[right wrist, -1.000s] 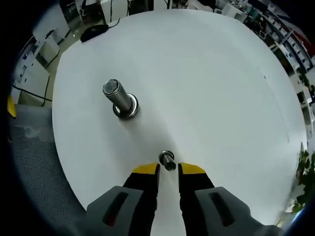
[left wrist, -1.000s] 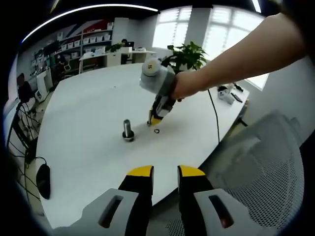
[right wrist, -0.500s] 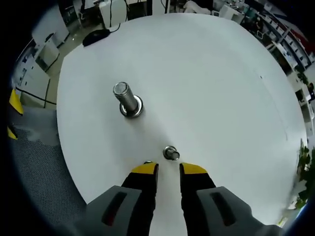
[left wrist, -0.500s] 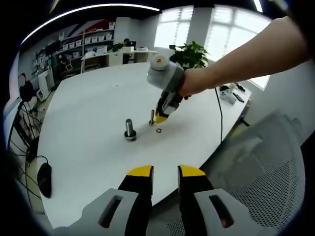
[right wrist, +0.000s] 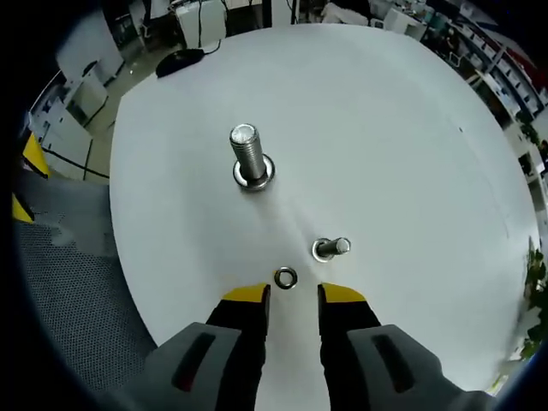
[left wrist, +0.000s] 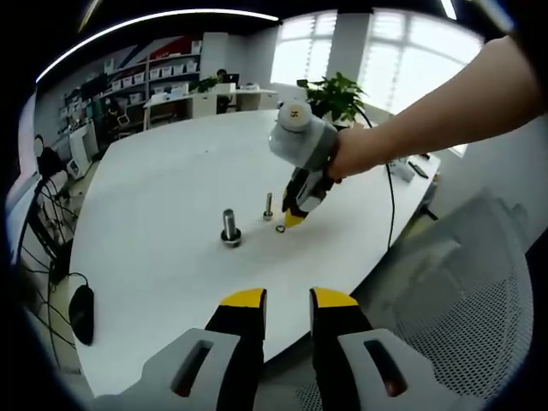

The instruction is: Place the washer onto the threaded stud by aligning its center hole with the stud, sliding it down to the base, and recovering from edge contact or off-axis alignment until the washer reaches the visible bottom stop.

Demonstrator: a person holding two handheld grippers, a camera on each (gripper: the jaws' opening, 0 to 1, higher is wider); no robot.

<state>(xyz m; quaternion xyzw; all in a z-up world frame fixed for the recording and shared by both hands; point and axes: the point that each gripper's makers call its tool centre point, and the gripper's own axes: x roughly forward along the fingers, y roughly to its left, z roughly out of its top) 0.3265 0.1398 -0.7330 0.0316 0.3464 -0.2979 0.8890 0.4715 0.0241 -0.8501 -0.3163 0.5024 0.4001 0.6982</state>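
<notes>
Small stud [right wrist: 330,248] just dropped upright on bench [right wrist: 402,128], 1 o'clock of washer [right wrist: 285,277]. Right gripper [right wrist: 294,295] fingers now empty, narrow gap, hovering over washer. Left gripper [left wrist: 288,300] narrow, idle. Washer pickup next, probably.

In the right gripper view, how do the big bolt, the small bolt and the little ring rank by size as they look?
Largest to smallest:
1. large bolt, standing head-down on the table
2. small bolt
3. washer, lying flat just ahead of the right gripper

The washer sits nearest the camera yet looks smallest, so the order seems safe.
</notes>
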